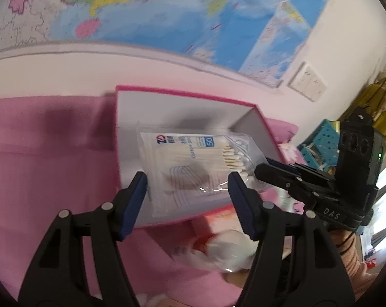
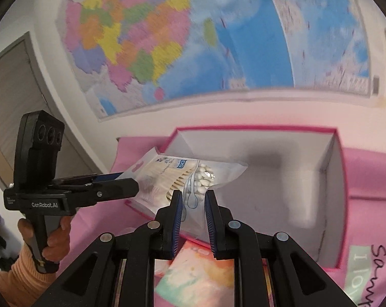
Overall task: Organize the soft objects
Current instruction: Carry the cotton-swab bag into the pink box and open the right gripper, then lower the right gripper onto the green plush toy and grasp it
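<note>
The step in hand looks like carrying a clear, crinkly plastic bag of cotton swabs (image 1: 193, 163) over the open pink-edged cardboard box (image 1: 167, 110), which sits on a soft pink cloth (image 1: 39, 153). The right tongs (image 2: 192, 220), narrowly parted, pinch one end of the limp bag, and the left tongs (image 1: 188, 199), about half open, seem to grip the bag's other end by its width, though contact is hard to confirm. Next, the bag probably needs lowering flat between the box's stiff white walls before both tongs let go.
</note>
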Available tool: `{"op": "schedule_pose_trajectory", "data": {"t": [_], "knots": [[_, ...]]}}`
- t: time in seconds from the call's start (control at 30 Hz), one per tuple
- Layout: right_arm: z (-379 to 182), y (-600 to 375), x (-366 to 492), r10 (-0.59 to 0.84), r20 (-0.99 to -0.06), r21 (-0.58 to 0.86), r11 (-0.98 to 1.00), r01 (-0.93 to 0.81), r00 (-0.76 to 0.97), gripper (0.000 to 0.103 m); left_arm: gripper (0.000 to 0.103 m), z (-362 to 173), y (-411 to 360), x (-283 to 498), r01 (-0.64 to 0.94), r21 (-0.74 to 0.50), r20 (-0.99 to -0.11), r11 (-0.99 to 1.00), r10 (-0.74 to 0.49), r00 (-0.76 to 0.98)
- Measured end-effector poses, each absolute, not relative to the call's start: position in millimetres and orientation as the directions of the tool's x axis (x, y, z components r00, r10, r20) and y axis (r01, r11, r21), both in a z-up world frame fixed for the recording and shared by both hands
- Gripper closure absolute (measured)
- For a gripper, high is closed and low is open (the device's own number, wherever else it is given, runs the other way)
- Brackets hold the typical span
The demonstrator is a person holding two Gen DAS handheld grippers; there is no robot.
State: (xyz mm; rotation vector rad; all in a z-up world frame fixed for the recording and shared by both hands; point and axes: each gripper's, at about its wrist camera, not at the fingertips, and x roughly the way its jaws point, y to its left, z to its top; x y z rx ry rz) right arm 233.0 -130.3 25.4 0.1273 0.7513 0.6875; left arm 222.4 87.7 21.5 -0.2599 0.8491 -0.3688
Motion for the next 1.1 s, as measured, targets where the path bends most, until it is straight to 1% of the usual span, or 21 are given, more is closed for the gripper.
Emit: {"op": "schedule_pose_trajectory", "data": {"t": [0.07, 0.17, 0.23, 0.33, 0.4, 0.47, 0.6, 0.77, 0.83, 0.87, 0.93, 0.97, 1.07, 1.1], "knots": [[18.2, -126.8, 240.2, 0.608, -0.603, 0.341, 0.782, -0.522, 0.517, 0.085, 0.037, 13.6, 90.3, 228.0, 0.197, -0.373, -0.692, 0.907, -0.413, 0.592], [6.1, -120.4, 252.0, 0.584, -0.641, 0.329, 0.795, -0.509, 0.498, 0.082, 0.037, 8.0, 93.5, 230.3, 0.182, -0.364, -0.7, 0.914, -0.397, 0.594], [-1.8, -116.4, 257.6, 0.55, -0.678, 0.309, 0.816, -0.49, 0.488, 0.073, 0.037, 6.8, 97.3, 229.3, 0.18, -0.369, -0.694, 0.912, -0.399, 0.599], [-8.0, -114.4, 258.1, 0.523, -0.705, 0.289, 0.829, -0.48, 0.479, 0.068, 0.037, 9.3, 99.6, 224.7, 0.177, -0.366, -0.685, 0.914, -0.393, 0.614], [-6.5, -116.6, 254.5, 0.512, -0.705, 0.278, 0.836, -0.472, 0.491, 0.064, 0.037, 13.6, 99.1, 220.7, 0.17, -0.351, -0.68, 0.921, -0.375, 0.63], [-1.1, -120.1, 248.2, 0.516, -0.697, 0.277, 0.834, -0.477, 0.498, 0.063, 0.037, 18.4, 100.9, 214.6, 0.151, -0.325, -0.673, 0.934, -0.34, 0.657], [18.3, -129.7, 219.9, 0.549, -0.657, 0.275, 0.813, -0.514, 0.517, 0.062, 0.037, 30.6, 109.9, 184.8, 0.175, -0.339, -0.628, 0.925, -0.36, 0.69], [41.4, -136.4, 163.3, 0.646, -0.593, 0.278, 0.724, -0.632, 0.48, 0.05, 0.036, 39.5, 115.0, 127.8, 0.232, -0.319, -0.59, 0.919, -0.384, 0.71], [45.6, -137.9, 134.8, 0.688, -0.576, 0.275, 0.671, -0.689, 0.441, 0.043, 0.036, 36.7, 113.9, 105.8, 0.238, -0.308, -0.592, 0.921, -0.382, 0.71], [45.6, -136.0, 124.2, 0.703, -0.574, 0.274, 0.647, -0.712, 0.419, 0.042, 0.036, 34.5, 114.5, 96.6, 0.238, -0.311, -0.592, 0.92, -0.384, 0.709], [41.6, -134.2, 100.8, 0.732, -0.575, 0.281, 0.597, -0.751, 0.367, 0.036, 0.036, 26.9, 114.8, 77.9, 0.241, -0.321, -0.6, 0.916, -0.394, 0.696], [39.2, -130.4, 92.3, 0.74, -0.58, 0.287, 0.578, -0.764, 0.342, 0.034, 0.036, 23.1, 113.4, 69.9, 0.239, -0.318, -0.606, 0.917, -0.391, 0.692], [23.4, -119.4, 66.1, 0.746, -0.613, 0.297, 0.522, -0.799, 0.259, 0.031, 0.036, 7.6, 109.6, 46.7, 0.236, -0.314, -0.628, 0.92, -0.388, 0.674], [16.3, -113.2, 59.2, 0.736, -0.634, 0.29, 0.512, -0.808, 0.238, 0.028, 0.036, 3.1, 109.2, 40.2, 0.235, -0.321, -0.632, 0.917, -0.393, 0.668]]}}
